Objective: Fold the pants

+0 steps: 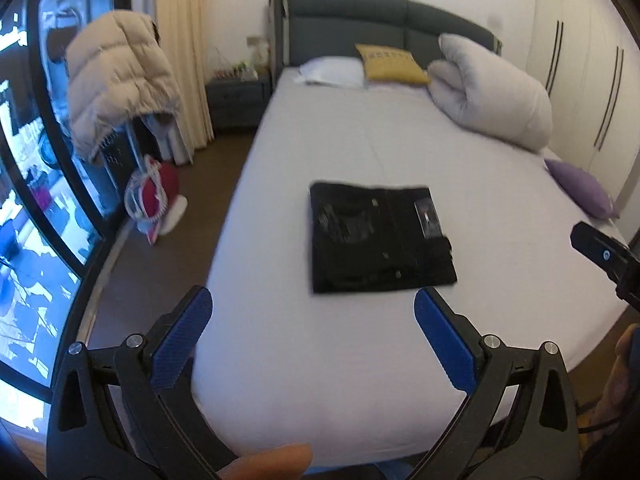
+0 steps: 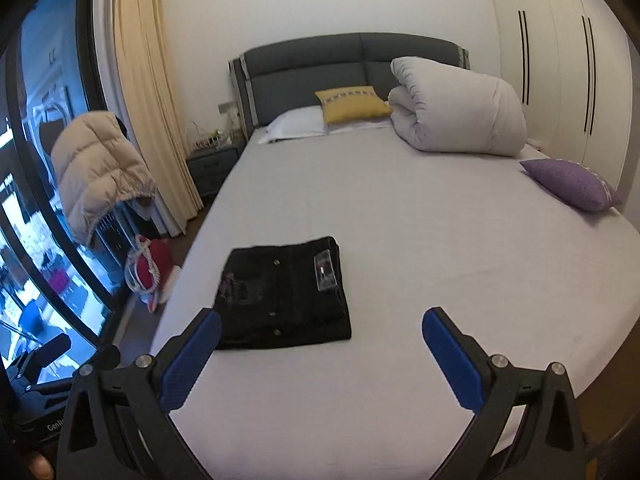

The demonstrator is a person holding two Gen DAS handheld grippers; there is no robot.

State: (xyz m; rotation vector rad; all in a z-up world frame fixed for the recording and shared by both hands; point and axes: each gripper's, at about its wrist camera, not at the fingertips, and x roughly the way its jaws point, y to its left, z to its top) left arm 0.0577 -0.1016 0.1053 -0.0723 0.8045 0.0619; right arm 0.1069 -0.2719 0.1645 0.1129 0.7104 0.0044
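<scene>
The black pants [image 2: 282, 294], folded into a flat rectangle, are lying on the pale grey bed sheet [image 2: 440, 260], well short of the dark grey padded headboard [image 2: 352, 64]; the left gripper [image 1: 312, 308] and right gripper [image 2: 320, 328] are hovering near the foot end, jaws spread wide, gripping nothing.

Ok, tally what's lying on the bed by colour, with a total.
Black: 1, folded pants
White: 2, pillow, rolled duvet
Yellow: 1, cushion
Purple: 1, cushion
Total: 5
</scene>
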